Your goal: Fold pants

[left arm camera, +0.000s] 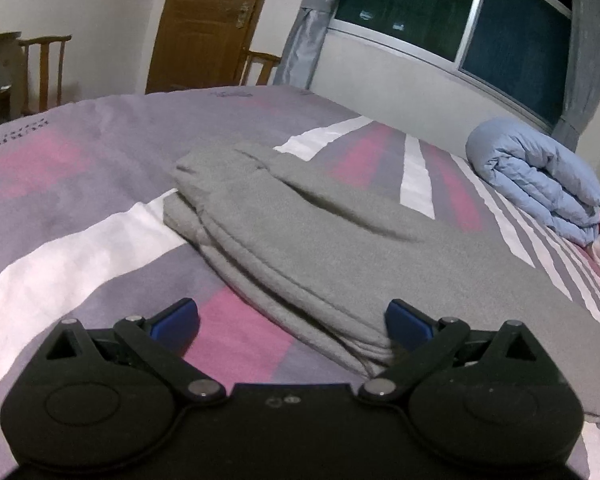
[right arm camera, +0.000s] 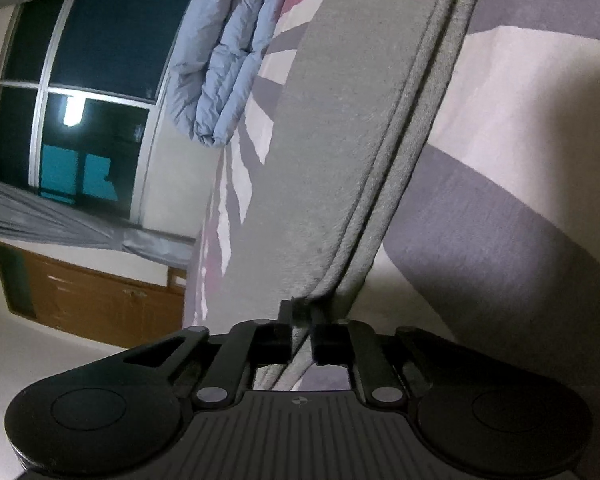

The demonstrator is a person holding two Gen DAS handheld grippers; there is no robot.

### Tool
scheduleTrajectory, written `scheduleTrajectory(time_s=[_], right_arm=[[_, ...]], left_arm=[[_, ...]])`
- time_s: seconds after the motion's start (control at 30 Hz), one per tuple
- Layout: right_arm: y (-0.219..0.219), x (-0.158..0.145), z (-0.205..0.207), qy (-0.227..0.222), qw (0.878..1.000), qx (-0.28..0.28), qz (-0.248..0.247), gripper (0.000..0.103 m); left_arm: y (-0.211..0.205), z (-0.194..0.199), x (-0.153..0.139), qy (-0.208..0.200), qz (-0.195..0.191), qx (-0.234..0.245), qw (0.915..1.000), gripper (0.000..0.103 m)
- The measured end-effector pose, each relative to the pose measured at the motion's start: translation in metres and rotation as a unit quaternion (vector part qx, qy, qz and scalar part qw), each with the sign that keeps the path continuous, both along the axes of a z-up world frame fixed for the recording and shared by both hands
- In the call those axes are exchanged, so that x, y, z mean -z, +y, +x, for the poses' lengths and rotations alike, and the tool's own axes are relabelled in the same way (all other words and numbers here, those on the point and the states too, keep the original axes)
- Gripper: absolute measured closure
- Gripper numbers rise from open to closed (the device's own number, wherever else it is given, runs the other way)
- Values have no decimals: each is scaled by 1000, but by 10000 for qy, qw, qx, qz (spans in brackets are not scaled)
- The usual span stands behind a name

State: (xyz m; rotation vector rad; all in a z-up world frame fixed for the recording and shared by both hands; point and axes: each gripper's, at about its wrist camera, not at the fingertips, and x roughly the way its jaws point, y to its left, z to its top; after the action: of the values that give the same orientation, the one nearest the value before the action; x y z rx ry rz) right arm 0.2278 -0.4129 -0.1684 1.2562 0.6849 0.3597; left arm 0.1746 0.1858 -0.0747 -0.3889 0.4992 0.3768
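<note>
Grey pants [left arm camera: 300,232] lie folded lengthwise on the striped bed cover [left arm camera: 80,168], layered edges facing the left. My left gripper [left arm camera: 292,320] is open just above the cover, its blue fingertips [left arm camera: 406,320] astride the near edge of the pants. In the right wrist view, which is rolled sideways, my right gripper [right arm camera: 300,320] is shut on the layered edge of the grey pants [right arm camera: 324,160], which stretch away from it.
A rolled light blue quilt [left arm camera: 540,180] lies at the bed's far right, also in the right wrist view [right arm camera: 220,72]. Behind the bed are a window with grey curtains [left arm camera: 440,12], a wooden door [left arm camera: 208,20] and chairs [left arm camera: 44,68].
</note>
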Motion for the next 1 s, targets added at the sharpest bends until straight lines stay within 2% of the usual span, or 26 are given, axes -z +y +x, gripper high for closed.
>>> scheduleTrajectory(time_s=[0.17,0.3,0.33,0.37,0.4,0.57,0.67,0.83,0.87,0.9,1.0], right_arm=[[2,-2,5,6,10000,45,48,80],[11,-2,23,-56,9999,-97,-41,81],[14,-2,27,-74,9998,-135,-88,84],[16,-4,29,-75,9996,-168,-229,94],[19,-5,25,-109,9991,-210,-363,98],[18,-17,6,-444,9973,-193,-551,99],[22,-5,10,-173,9970,-258,-715,99],[29,-7,17,-141,9953,-251,-922,98],[27,-8,15,-94,9961,-304,-820,97],[23,-11,10,-91,9964,-346,-762,90],[14,-32,-9,-286,9919,-335,-1192,69]], left_arm=[[-1,3,1,40,32,1,10000,8],[-2,4,2,65,42,15,10000,8],[-2,4,2,67,47,16,10000,8],[-2,4,1,66,49,17,10000,8],[-1,3,2,66,48,18,10000,8],[-1,3,2,65,44,18,10000,8],[-2,3,2,68,44,28,10000,8],[-2,2,1,58,34,26,10000,8],[-1,1,1,38,33,15,10000,8],[-1,-1,-1,-3,38,-9,10000,8],[2,-11,-6,-211,29,-121,9997,8]])
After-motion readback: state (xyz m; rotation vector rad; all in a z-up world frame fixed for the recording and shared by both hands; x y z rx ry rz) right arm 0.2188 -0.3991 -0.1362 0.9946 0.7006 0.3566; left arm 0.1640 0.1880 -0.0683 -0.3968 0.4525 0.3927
